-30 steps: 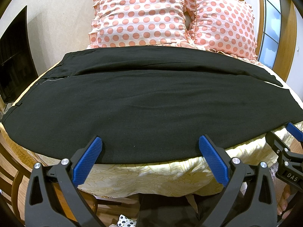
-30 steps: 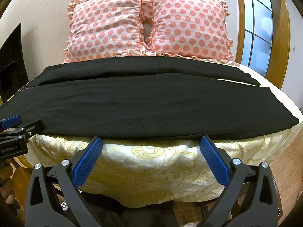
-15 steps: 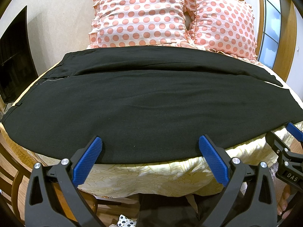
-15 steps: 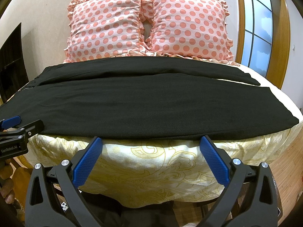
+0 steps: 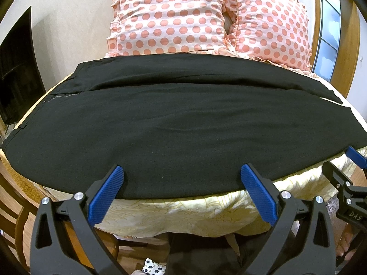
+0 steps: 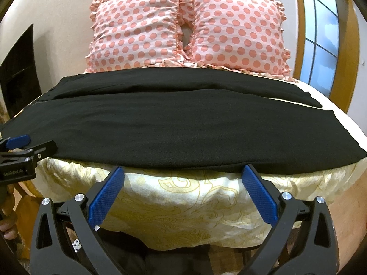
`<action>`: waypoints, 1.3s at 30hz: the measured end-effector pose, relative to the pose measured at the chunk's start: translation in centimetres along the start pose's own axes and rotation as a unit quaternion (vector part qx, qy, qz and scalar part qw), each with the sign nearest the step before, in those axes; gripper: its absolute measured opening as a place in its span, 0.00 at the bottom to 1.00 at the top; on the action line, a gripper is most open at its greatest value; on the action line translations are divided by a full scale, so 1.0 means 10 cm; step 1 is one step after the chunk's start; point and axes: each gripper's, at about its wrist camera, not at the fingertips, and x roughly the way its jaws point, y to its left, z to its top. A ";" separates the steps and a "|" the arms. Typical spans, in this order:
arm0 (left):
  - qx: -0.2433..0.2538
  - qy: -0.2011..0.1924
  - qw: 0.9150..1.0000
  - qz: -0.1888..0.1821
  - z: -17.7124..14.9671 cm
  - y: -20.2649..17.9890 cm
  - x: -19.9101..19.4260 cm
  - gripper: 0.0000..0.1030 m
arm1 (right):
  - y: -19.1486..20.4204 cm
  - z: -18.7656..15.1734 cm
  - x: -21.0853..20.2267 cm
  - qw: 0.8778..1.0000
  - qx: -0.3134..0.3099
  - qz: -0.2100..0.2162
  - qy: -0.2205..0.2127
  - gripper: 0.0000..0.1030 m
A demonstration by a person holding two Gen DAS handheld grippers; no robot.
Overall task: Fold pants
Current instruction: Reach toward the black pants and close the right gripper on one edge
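Black pants lie flat across the bed, waist at the left, both legs running to the right side by side; they also show in the right wrist view. My left gripper is open and empty at the near edge of the pants. My right gripper is open and empty, just in front of and below the pants' near edge. The right gripper shows at the right edge of the left wrist view. The left gripper shows at the left edge of the right wrist view.
The bed has a cream cover with a gold pattern. Two pink polka-dot pillows lean on the wall behind the pants. A dark screen stands at the left. A wooden-framed window is at the right.
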 end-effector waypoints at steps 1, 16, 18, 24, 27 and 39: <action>0.001 0.001 1.000 0.000 0.00 0.00 0.00 0.98 | -0.01 0.02 -0.02 1.000 0.000 0.009 0.001 0.99; -0.062 -0.039 0.997 0.033 0.81 0.61 0.14 0.98 | -1.37 1.48 0.23 0.985 0.170 -0.026 -0.008 0.99; -0.059 -0.047 0.996 0.056 0.94 0.66 0.22 0.98 | -1.62 1.64 0.47 0.979 0.189 -0.074 0.000 0.99; -0.053 -0.052 0.994 0.083 1.16 0.71 0.47 0.98 | -2.29 2.06 1.37 0.951 0.226 -0.204 0.054 0.91; -0.056 -0.045 0.994 0.079 1.18 0.73 0.58 0.98 | -2.57 2.22 1.80 0.932 0.269 -0.225 0.086 0.79; -0.080 -0.009 0.996 0.038 1.15 0.85 0.80 0.98 | -2.97 2.39 2.91 0.872 0.320 -0.329 0.172 0.56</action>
